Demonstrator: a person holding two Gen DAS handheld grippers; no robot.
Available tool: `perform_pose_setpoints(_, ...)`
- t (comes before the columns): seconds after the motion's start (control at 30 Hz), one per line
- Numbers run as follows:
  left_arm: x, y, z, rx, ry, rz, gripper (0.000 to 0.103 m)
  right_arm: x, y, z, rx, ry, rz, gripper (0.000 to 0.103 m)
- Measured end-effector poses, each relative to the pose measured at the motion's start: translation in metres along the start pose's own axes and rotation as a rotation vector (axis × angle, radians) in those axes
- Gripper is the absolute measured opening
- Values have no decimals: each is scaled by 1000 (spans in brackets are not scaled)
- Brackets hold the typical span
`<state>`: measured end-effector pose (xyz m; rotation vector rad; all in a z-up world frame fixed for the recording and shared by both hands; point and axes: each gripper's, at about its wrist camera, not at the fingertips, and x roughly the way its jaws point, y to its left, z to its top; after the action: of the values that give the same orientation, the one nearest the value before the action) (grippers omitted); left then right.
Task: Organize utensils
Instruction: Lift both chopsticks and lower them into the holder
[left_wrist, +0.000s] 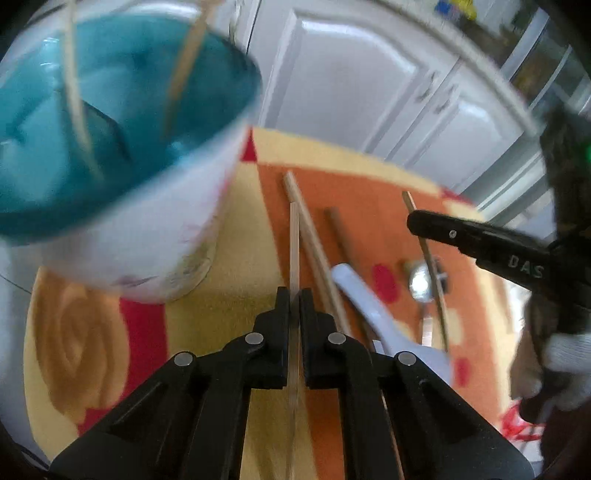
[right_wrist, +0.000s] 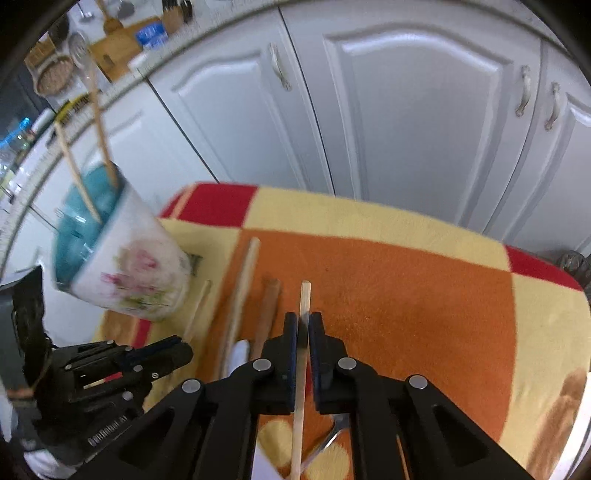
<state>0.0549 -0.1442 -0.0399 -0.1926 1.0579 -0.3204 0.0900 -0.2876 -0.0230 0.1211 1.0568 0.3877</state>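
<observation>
Holding one stick each, we pinch with left gripper (left_wrist: 294, 295) and right gripper (right_wrist: 303, 325); both sticks point up-frame. Two sticks (right_wrist: 79, 181) stand in the cup (right_wrist: 122, 266).

raised letters "das" stand on the black arm of the right claw (left_wrist: 415, 221); the embossed brand on the left claw (right_wrist: 177, 350) body is too blurred to read.

Your light is soft, even, indoor. Cabinet doors (right_wrist: 406, 110) show pale glare streaks. Motion blur smears the cup (left_wrist: 110, 147) in left view, milder in right. Fisheye bends edges; corners go black. Shadows faint.
</observation>
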Motion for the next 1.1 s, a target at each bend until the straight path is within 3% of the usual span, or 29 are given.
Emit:
perform_pose_setpoints(0.3, -96, 5, -6, 4, -157, -121, 4, -85, 15, -4, -22, -150, 59, 5)
perform_pose_setpoints(0.5, -146, 10, -9, 28, -233, -141, 4, -128, 37, 0, -78, -227, 75, 5)
perform_pose_setpoints(0.73, -195, 13, 20, 33, -337, -160, 4, -165, 66, 24, -139, -300, 126, 5)
perform_pose_setpoints(1.1, -263, 32, 75, 68, -505, -57, 4, -209, 129, 88, -228, -439, 193, 5)
